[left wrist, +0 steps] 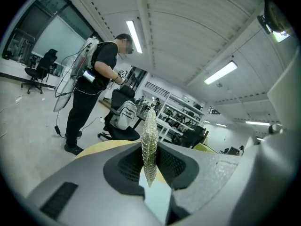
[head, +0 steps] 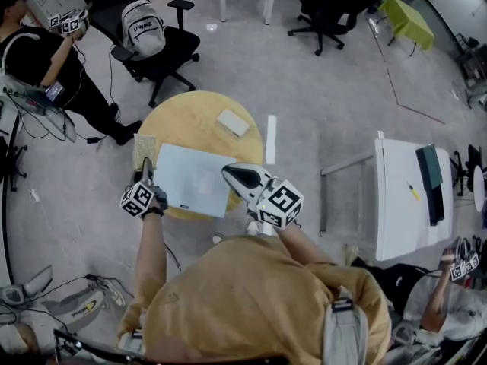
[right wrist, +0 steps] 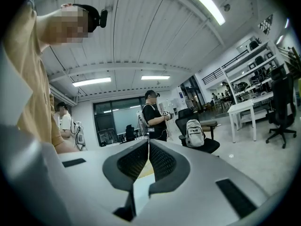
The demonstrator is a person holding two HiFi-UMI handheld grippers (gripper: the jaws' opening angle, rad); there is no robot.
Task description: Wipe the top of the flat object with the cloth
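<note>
A flat pale board (head: pixel 194 179) lies on the round wooden table (head: pixel 190 116). A yellowish mesh cloth (head: pixel 144 148) rests at the board's left edge. My left gripper (head: pixel 144 172) is shut on its near end. In the left gripper view the cloth (left wrist: pixel 149 142) stands up edge-on, pinched between the jaws of the left gripper (left wrist: pixel 150 160), with the board (left wrist: pixel 158 200) below. My right gripper (head: pixel 228 171) hovers over the board's right part, shut with nothing in it. In the right gripper view the jaws of the right gripper (right wrist: pixel 148 145) meet, and the board (right wrist: pixel 140 188) shows beneath.
A small white block (head: pixel 233 122) sits on the table's far side. A black office chair with a white backpack (head: pixel 143 26) stands behind the table. A person (head: pixel 38 55) with grippers stands far left. A white desk (head: pixel 407 196) is on the right.
</note>
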